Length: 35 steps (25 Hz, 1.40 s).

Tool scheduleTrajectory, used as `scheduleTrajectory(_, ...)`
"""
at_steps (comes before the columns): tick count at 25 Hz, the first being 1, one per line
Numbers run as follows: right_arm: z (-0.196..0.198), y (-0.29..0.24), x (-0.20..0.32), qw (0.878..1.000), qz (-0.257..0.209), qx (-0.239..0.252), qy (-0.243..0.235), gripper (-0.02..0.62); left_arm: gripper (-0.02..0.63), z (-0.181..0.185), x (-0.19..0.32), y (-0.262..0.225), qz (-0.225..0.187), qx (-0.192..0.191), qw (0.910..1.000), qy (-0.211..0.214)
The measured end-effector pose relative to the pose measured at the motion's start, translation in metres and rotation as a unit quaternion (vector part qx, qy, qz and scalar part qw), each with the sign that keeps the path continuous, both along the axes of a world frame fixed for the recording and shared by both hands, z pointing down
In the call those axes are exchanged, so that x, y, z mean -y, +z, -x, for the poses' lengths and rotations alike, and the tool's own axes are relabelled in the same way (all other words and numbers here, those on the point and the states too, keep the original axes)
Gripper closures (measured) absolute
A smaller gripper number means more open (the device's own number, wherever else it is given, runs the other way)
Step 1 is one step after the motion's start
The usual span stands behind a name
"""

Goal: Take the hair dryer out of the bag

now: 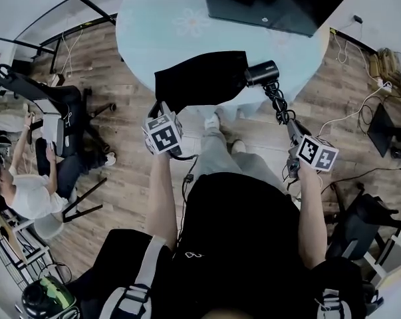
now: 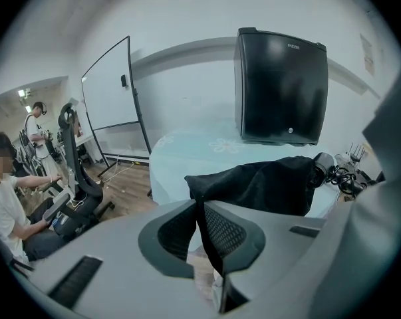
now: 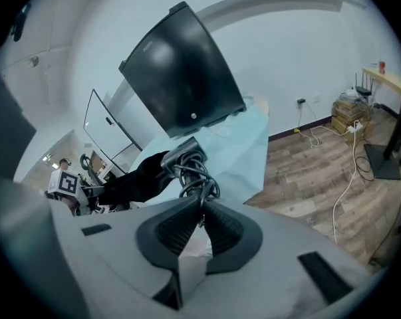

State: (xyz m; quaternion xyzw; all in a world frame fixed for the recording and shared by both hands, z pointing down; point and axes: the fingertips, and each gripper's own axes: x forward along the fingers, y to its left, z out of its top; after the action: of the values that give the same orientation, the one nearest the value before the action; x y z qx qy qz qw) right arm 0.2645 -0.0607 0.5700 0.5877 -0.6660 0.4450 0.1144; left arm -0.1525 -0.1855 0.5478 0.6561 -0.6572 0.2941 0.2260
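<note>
Clamping a corner of the black bag tight in the left gripper. Gripping the coiled cord in the right gripper, closed firmly. Judged nearly done, with the hair dryer at the bag mouth (over the table edge). Remaining: drawing it fully clear.

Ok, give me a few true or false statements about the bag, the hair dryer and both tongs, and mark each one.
1. The left tongs pinch the black bag. True.
2. The right tongs are open and empty. False: they are shut on the coiled cord of the hair dryer.
3. The hair dryer is fully hidden inside the bag. False: its body shows outside the bag's end.
4. A big black unit stands on the table. True.
</note>
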Motion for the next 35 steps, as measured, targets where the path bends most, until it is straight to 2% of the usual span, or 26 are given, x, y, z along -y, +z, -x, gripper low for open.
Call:
scheduleTrajectory(16,0.064,0.007,0.007,0.998,0.013,0.043,-0.044,0.557,0.56,-0.029,0.018,0.008,-0.01,-0.009,0.9997,0.023)
scheduleTrajectory(35,0.107,0.007,0.09,0.997,0.005,0.045,-0.057,0.551,0.56,-0.043,0.075,0.016,-0.004,-0.034,0.9982,0.048)
